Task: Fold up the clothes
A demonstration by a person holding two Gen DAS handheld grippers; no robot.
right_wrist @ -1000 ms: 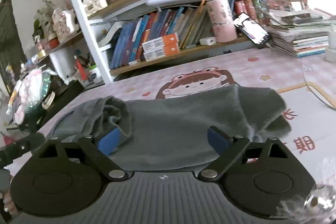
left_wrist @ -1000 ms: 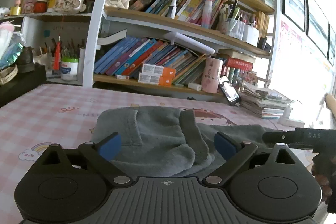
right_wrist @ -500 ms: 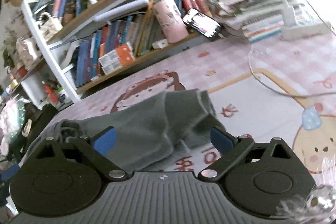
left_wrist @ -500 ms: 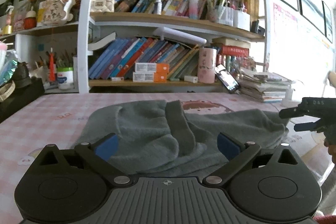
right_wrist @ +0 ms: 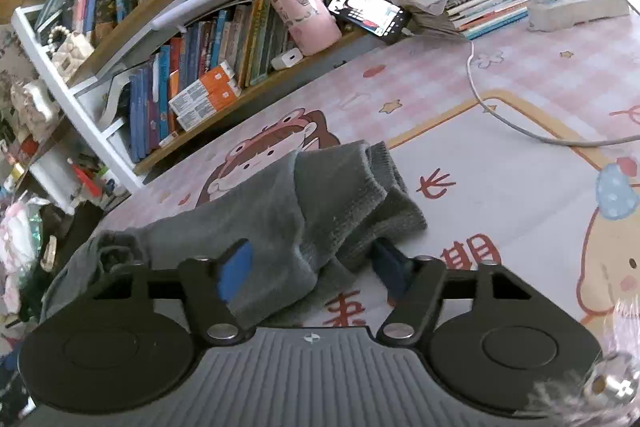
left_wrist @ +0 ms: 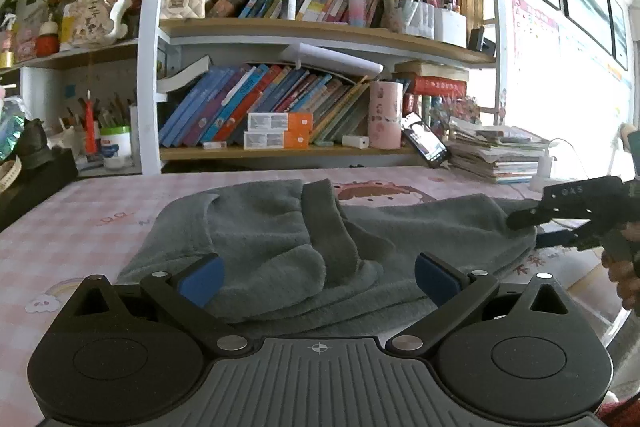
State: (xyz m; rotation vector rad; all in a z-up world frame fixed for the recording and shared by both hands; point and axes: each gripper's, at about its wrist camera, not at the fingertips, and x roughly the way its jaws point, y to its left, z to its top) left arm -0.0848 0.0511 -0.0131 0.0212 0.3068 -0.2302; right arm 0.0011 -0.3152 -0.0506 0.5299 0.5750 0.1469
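Grey garment lies rumpled on the pink checked table cover, partly gathered, 1 sleeve draped over its middle. Left gripper hovers at the near hem, fingers spread wide, gripping nothing. Right gripper, at 3 o'clock in the left view, straddles the cuffed end; blue pads apart, cloth between them, not yet pinched. Step in hand: taking hold of that end. Next move likely calls for closing on the cuff, then carrying it across toward 9 o'clock.
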